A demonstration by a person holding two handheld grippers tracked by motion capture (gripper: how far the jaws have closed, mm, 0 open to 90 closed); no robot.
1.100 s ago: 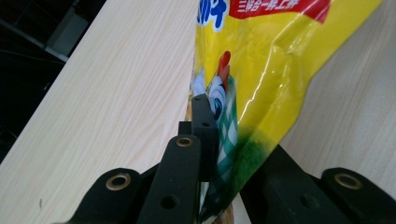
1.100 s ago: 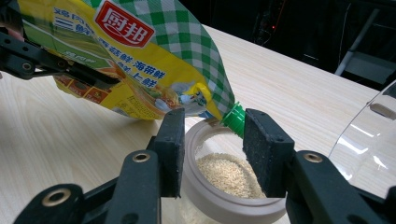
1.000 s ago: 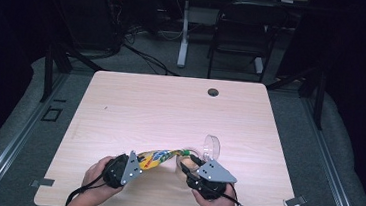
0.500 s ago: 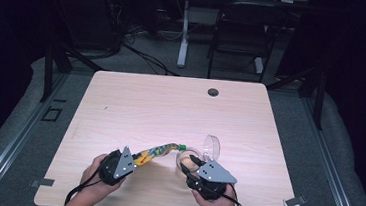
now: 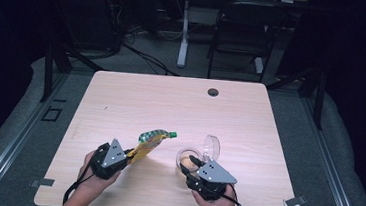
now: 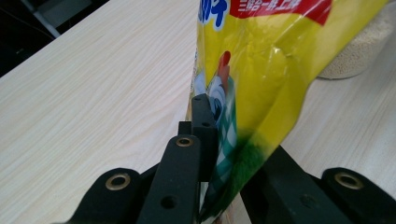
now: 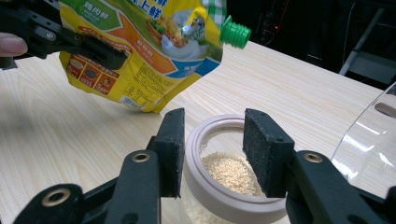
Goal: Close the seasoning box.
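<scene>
Near the worktop's (image 5: 121,102) front edge, the left gripper's (image 5: 125,154) fingers pinch the yellow spout pouch (image 5: 151,141), capped and held aside, while the right gripper's (image 5: 191,165) part-closed fingers clasp the open jar (image 7: 233,186) of granules; pouring looks finished, lid (image 5: 212,146) unfitted

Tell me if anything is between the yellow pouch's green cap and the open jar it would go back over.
Nothing visible stands between them. The left gripper holds the pouch in the air with its green cap up and to the left of the jar. The jar's mouth is open, gripped at the rim by the right gripper.
</scene>
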